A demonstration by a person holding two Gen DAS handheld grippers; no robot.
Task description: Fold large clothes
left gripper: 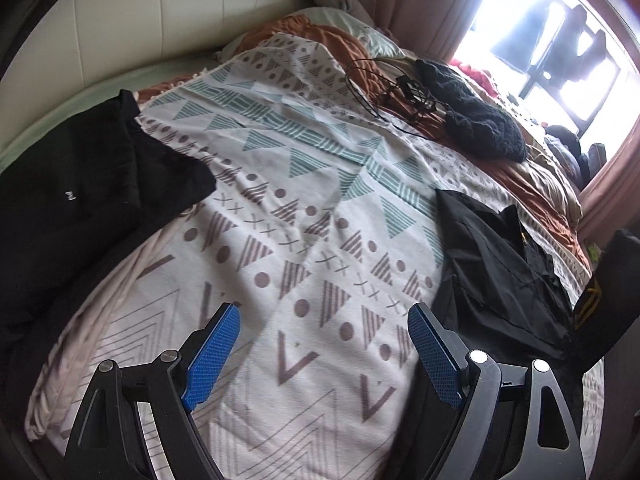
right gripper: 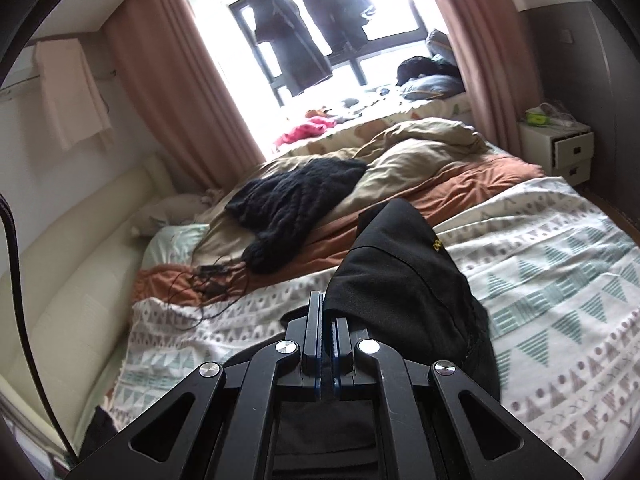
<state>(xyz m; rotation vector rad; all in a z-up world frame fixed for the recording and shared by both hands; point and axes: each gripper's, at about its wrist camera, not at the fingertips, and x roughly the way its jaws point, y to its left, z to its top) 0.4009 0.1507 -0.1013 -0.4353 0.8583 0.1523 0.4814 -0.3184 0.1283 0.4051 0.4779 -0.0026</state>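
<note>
Two black garments are lying on the bed's patterned blanket (left gripper: 304, 216) while I am working over it. My left jaws (left gripper: 324, 344) are standing wide apart with nothing between the blue pads (left gripper: 212, 356), hovering above bare blanket. To their left a folded black garment (left gripper: 92, 184) with a small white mark is resting near the cream headboard (left gripper: 160, 20). To their right the black jacket (left gripper: 496, 272) with yellow lettering is lying rumpled on the blanket. My right jaws (right gripper: 325, 320) are pressing together on an edge of that black jacket (right gripper: 404, 280), and I am holding the cloth lifted so it is rising in a peak beyond the fingertips. Farther up the bed a dark knitted sweater (right gripper: 296, 204) is lying on the orange and beige bedding, with a tangle of black cables (right gripper: 212, 280) just beside it.
</note>
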